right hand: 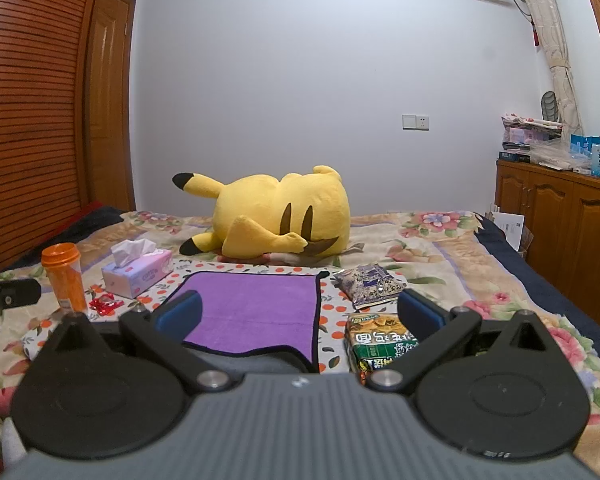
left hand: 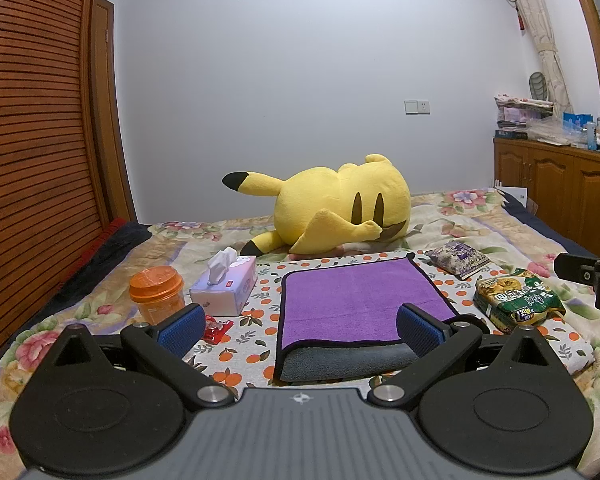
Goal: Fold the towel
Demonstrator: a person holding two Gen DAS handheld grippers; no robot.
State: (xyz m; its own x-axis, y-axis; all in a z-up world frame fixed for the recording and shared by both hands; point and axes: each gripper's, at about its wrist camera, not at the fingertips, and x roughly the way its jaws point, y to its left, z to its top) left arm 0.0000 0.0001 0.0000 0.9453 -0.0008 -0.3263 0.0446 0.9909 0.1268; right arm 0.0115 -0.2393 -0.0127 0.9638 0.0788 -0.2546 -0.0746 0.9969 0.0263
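Note:
A purple towel point(left hand: 352, 300) with a black hem lies on the orange-print cloth point(left hand: 260, 320) on the bed. Its purple layer is folded over a grey underside that shows along the near edge point(left hand: 348, 362). My left gripper point(left hand: 300, 322) is open and empty, hovering just before the towel's near edge. In the right wrist view the towel point(right hand: 256, 308) lies left of centre. My right gripper point(right hand: 298, 312) is open and empty, above the towel's near right corner. Part of the right gripper shows at the right edge of the left view point(left hand: 596, 276).
Left of the towel stand an orange jar point(left hand: 156, 294), a tissue box point(left hand: 226, 286) and a red wrapper point(left hand: 216, 326). Right of it lie a green snack bag point(left hand: 516, 300) and a purple packet point(left hand: 458, 258). A yellow plush toy point(left hand: 340, 208) lies behind. A wooden cabinet point(left hand: 560, 184) stands right.

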